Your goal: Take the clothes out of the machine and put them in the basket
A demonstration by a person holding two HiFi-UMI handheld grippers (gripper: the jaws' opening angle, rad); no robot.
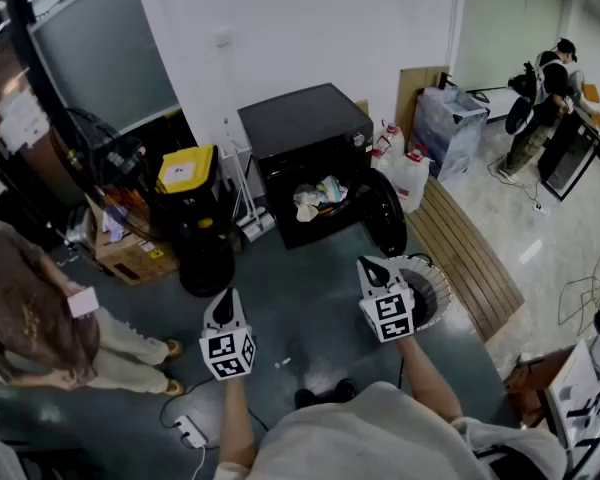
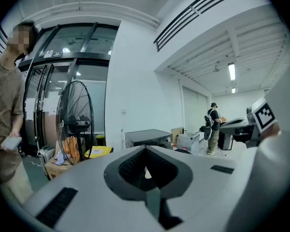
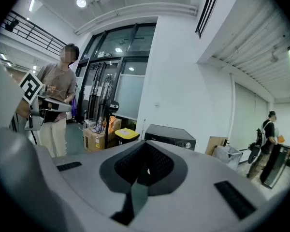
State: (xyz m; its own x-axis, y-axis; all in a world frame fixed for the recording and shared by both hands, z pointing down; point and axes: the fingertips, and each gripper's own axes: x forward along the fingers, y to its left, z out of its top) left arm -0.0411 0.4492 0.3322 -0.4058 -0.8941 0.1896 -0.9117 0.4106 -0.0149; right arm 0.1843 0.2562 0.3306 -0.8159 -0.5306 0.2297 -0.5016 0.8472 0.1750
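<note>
The black washing machine (image 1: 305, 128) stands against the far wall with its round door (image 1: 386, 214) swung open to the right. A heap of light clothes (image 1: 318, 196) fills its drum. A white round basket (image 1: 432, 286) stands on the floor right of the door, partly hidden by my right gripper (image 1: 370, 265). My left gripper (image 1: 225, 296) hangs over the dark floor, well short of the machine. Both grippers are shut and hold nothing. The left gripper (image 2: 146, 149) looks toward the machine (image 2: 147, 137). My right gripper (image 3: 146, 144) also faces the machine (image 3: 171, 137).
A black floor fan (image 1: 206, 253), a yellow-lidded bin (image 1: 187, 171) and a cardboard box (image 1: 130, 255) stand left of the machine. White jugs (image 1: 406, 174) and a slatted wooden board (image 1: 466, 258) lie to its right. A person in brown (image 1: 30, 313) stands at left; another person (image 1: 546, 98) is far right.
</note>
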